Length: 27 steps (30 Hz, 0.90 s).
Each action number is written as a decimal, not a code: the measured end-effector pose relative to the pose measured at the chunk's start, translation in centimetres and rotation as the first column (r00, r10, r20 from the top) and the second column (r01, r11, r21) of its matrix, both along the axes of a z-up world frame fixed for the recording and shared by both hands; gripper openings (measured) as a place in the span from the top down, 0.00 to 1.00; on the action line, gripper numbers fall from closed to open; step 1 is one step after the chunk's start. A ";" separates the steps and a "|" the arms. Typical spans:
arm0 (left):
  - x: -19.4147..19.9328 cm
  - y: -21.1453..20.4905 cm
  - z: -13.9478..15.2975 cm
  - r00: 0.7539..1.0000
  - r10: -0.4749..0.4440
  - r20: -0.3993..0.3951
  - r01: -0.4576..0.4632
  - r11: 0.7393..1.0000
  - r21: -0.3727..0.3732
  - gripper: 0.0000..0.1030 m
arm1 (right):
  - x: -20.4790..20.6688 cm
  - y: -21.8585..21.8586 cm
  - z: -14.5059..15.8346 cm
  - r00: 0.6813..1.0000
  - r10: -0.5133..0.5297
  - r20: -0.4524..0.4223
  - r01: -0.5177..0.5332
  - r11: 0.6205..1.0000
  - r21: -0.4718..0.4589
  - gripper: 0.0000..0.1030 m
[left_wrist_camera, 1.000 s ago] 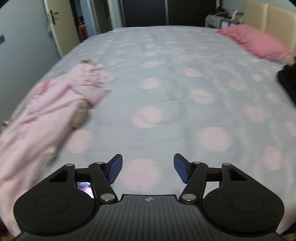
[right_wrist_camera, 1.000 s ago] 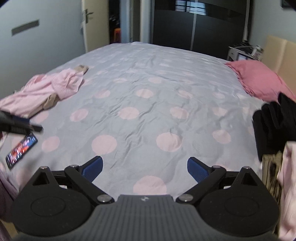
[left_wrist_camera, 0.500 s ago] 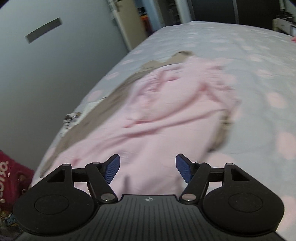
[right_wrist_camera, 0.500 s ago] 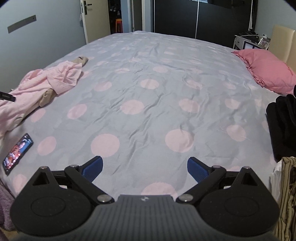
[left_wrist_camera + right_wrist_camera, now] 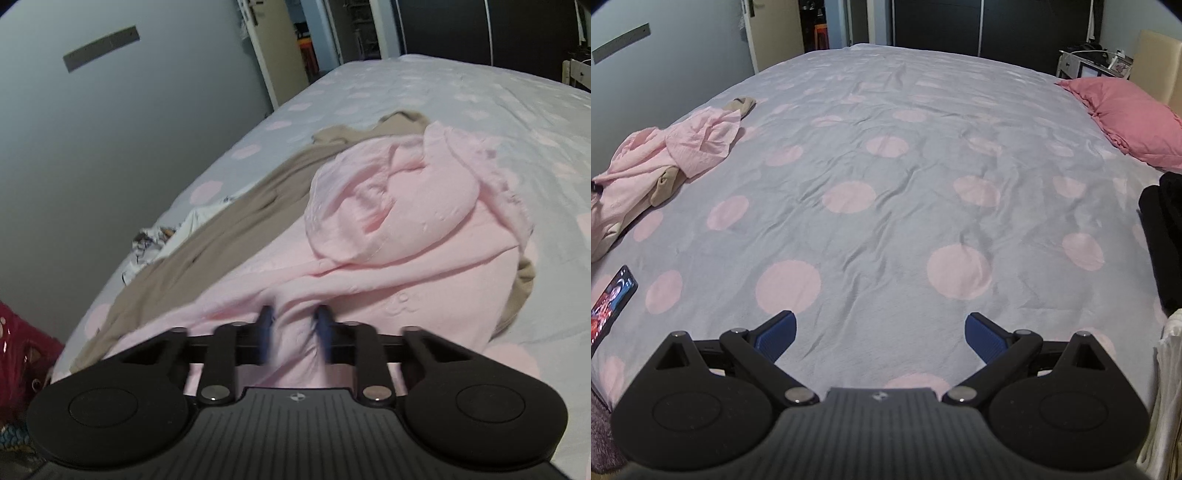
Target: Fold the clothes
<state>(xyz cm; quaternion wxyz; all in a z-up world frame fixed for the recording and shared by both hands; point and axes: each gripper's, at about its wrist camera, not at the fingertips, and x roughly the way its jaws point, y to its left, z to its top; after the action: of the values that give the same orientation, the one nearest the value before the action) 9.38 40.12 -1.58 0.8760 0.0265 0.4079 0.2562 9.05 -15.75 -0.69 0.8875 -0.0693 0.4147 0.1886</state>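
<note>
A crumpled pink garment [image 5: 388,229] lies on a beige garment [image 5: 229,236] near the left edge of the bed. My left gripper [image 5: 293,325] is closing its jaws on a raised fold of the pink cloth, which is bunched between the blurred blue pads. In the right wrist view the same pink garment [image 5: 683,155] and the beige garment [image 5: 665,184] lie far off to the left. My right gripper [image 5: 881,332] hangs open above the dotted bed cover [image 5: 886,184], with nothing between its fingers.
A phone [image 5: 609,299] with a lit screen lies at the bed's near left corner. A pink pillow [image 5: 1126,114] sits at the far right, with black clothes [image 5: 1163,229] and pale cloth [image 5: 1167,387] along the right edge. A grey wall [image 5: 92,147] runs close along the bed's left side.
My left gripper swung left across the bed to the pink garment, came down on it, and its jaws went from wide open to nearly together on a fold. The right gripper sank slightly.
</note>
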 end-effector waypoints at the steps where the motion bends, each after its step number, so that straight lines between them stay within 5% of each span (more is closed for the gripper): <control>1: -0.1 0.1 0.2 1.000 0.000 0.011 0.000 1.000 -0.006 0.94 | -0.2 0.0 0.0 1.000 0.002 0.003 -0.002 1.000 0.000 0.04; 9: -2.1 -2.2 4.8 0.987 -0.038 0.155 0.042 0.999 -0.020 1.00 | -1.5 -0.2 1.1 0.999 -0.005 0.037 0.003 1.000 0.029 0.04; 14: -3.4 -7.7 9.6 0.922 -0.201 0.332 0.209 0.978 0.010 1.00 | -2.3 -0.2 1.9 0.998 0.002 0.068 -0.005 0.999 0.047 0.04; 17: -2.5 -10.3 10.9 0.917 -0.237 0.321 0.231 0.971 0.059 1.00 | -2.6 -0.1 2.4 0.997 0.004 0.082 -0.009 0.998 0.056 0.04; 21: -1.1 -9.8 10.2 0.945 -0.212 0.250 0.208 0.977 0.042 0.98 | -3.2 -0.5 3.0 0.995 -0.002 0.101 -0.004 0.998 0.063 0.04; 24: -0.8 -8.1 8.8 0.962 -0.177 0.210 0.171 0.984 0.045 0.70 | -3.5 -1.0 3.0 0.995 -0.010 0.100 0.004 0.998 0.062 0.04; 25: -0.7 -7.5 8.3 0.966 -0.164 0.198 0.158 0.986 0.047 0.52 | -3.5 -1.1 2.9 0.995 -0.012 0.097 0.006 0.998 0.059 0.04; 27: -1.0 -6.0 6.9 0.977 -0.127 0.169 0.118 0.991 0.061 0.42 | -3.5 -1.3 2.6 0.996 -0.017 0.090 0.012 0.999 0.053 0.04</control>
<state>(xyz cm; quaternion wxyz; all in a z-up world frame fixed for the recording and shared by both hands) 8.40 34.07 5.36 0.9212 0.0518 0.3214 0.2133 5.54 -17.09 1.93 0.9081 -0.0514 0.3697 0.1899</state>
